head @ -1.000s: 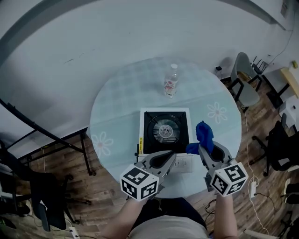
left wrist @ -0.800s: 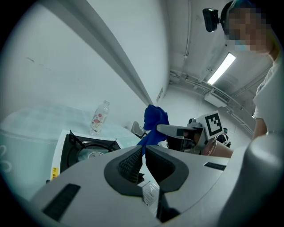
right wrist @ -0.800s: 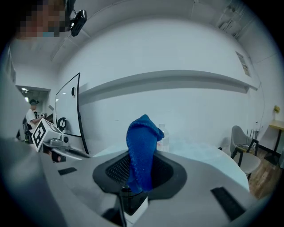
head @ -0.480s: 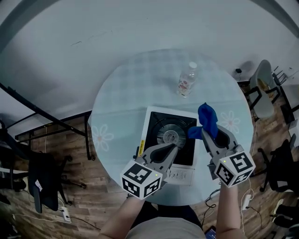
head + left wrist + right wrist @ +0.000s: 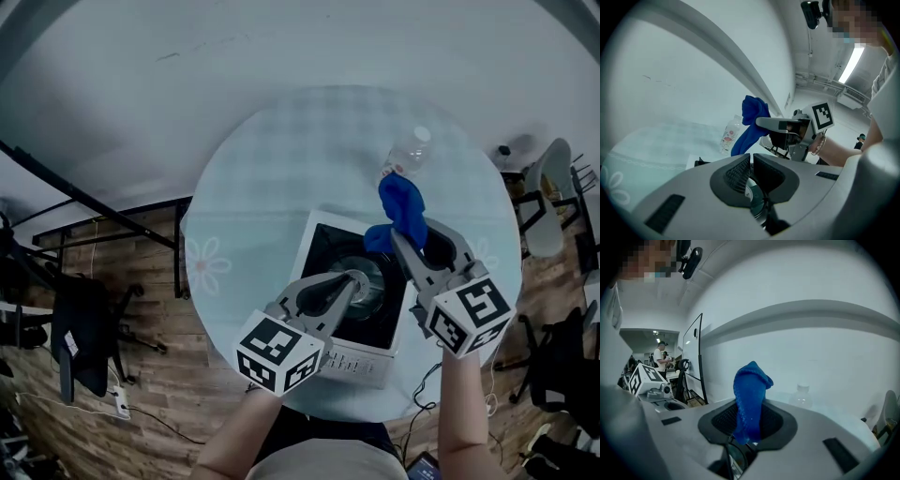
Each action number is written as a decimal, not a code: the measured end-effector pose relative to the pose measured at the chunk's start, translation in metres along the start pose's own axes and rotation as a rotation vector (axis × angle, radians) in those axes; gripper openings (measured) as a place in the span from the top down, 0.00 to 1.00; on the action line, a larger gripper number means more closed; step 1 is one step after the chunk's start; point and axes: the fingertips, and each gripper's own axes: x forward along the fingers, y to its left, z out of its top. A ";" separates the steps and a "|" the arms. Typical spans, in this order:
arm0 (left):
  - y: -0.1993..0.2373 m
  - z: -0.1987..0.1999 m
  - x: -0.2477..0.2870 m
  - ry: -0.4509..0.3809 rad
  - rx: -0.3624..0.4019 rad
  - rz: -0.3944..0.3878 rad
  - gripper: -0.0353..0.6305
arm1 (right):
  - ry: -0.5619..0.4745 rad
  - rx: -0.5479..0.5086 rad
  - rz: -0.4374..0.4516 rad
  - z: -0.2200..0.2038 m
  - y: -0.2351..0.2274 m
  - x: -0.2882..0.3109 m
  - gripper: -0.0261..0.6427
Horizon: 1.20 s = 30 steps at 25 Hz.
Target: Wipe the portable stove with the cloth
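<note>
**Head view.** Your right gripper point(image 5: 403, 242) was clamped on the blue cloth point(image 5: 400, 206). The cloth stood bunched beyond the jaw tips, over the far right corner of the portable stove point(image 5: 313, 246). The stove sat on the round table point(image 5: 253, 178), slightly skewed, its control panel nearest you. From the cloth, the burner and most of the black top lay down, to the left and toward you. Your left gripper point(image 5: 351, 280) hovered with its tips over the burner, so it was the nearer tool to the stove's centre but carried nothing. A plastic bottle point(image 5: 410, 153) stood just beyond the cloth.

**Left gripper view.** The jaws of your left gripper point(image 5: 751, 158) were pressed nearly together, with only a sliver between the pads and nothing in it. Ahead and to the right, the cloth point(image 5: 750, 116) hung from your right gripper point(image 5: 783, 125), one end up and a tail trailing down. Whether the tail touched the stove could not be determined, because the gripper body hid its lower end.

**Right gripper view.** Your right gripper point(image 5: 749, 422) pinched the cloth point(image 5: 750, 392) at its lower part, and the free end rose above the pads. The bottle point(image 5: 801, 397) appeared beyond, to the right.

**Finding.** Wiping had probably not begun. The cloth would need to come down and leftward onto the top.
</note>
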 end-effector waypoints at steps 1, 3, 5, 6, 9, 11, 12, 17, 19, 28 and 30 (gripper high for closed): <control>0.004 0.000 0.001 0.000 -0.004 0.010 0.89 | 0.005 -0.010 0.015 0.001 0.000 0.009 0.80; 0.012 0.001 0.001 -0.002 -0.010 0.030 0.89 | 0.016 -0.031 0.040 0.002 0.001 0.026 0.80; 0.020 0.002 0.000 -0.007 -0.017 0.050 0.89 | 0.022 -0.038 0.066 0.003 0.003 0.042 0.80; 0.025 0.002 -0.001 -0.010 -0.023 0.059 0.89 | 0.022 -0.035 0.082 0.003 0.005 0.049 0.80; 0.039 0.003 -0.004 -0.019 -0.042 0.085 0.89 | 0.026 -0.037 0.127 0.005 0.012 0.072 0.80; 0.045 0.004 -0.005 -0.023 -0.046 0.095 0.89 | 0.040 -0.046 0.141 0.003 0.014 0.085 0.80; 0.047 0.004 -0.005 -0.023 -0.047 0.096 0.89 | 0.048 -0.048 0.146 0.001 0.015 0.091 0.80; 0.049 -0.001 -0.004 -0.008 -0.061 0.084 0.89 | 0.103 -0.055 0.176 -0.017 0.017 0.115 0.80; 0.049 -0.005 -0.003 0.004 -0.062 0.087 0.89 | 0.130 -0.063 0.187 -0.026 0.018 0.121 0.80; 0.040 -0.014 0.000 0.043 -0.051 0.074 0.89 | 0.296 -0.149 0.260 -0.068 0.023 0.132 0.80; 0.038 -0.015 0.001 0.048 -0.049 0.070 0.89 | 0.340 -0.165 0.290 -0.077 0.026 0.133 0.80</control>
